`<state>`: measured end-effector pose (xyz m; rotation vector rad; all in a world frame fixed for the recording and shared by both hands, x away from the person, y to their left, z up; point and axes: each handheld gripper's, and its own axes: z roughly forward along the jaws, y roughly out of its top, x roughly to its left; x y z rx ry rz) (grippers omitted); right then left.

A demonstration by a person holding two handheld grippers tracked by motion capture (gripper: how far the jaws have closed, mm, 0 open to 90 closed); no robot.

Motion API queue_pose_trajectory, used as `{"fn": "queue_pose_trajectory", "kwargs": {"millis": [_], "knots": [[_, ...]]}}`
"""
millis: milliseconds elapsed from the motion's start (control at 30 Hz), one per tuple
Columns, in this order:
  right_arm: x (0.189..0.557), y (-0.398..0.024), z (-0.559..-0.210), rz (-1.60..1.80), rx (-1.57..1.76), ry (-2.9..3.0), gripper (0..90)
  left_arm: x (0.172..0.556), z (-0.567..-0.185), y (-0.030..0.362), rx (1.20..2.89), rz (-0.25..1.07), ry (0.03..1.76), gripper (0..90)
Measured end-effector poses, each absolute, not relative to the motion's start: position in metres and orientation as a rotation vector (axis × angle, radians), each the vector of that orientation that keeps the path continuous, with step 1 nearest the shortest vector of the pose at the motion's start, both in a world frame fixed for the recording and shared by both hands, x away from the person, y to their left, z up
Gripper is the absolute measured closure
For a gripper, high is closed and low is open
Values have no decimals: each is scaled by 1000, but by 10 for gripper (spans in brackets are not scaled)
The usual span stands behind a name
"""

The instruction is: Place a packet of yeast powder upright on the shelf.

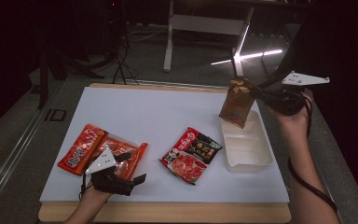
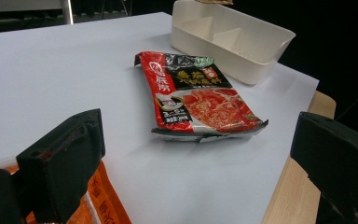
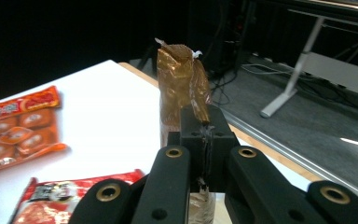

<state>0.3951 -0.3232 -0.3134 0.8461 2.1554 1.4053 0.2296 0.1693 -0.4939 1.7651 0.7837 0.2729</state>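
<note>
Fingers [image 3: 205, 135] of the right hand clamped the brown pouch [image 1: 237, 102], hanging upright just above the bin's [image 1: 245, 161] far end, long axis vertical; left fingers [image 1: 126, 175] stood wide, well away.

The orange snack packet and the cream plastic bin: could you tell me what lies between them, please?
In the high view, a red-and-black sauce packet lies between them on the white board.
</note>
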Motion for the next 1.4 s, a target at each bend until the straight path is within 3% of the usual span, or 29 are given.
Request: {"fn": "queue_pose_trajectory", "kwargs": {"millis": [500,833,1400], "knots": [[433,-347,-336,1334,870,2164,889,227,-499,176,1742,264,807,36],[458,-341,-354,1256,784,2204,889,227,-503,177,1740,261,819,36],[465,-336,-381,1411,835,2243,888,227,-505,179,1731,258,831,36]]}}
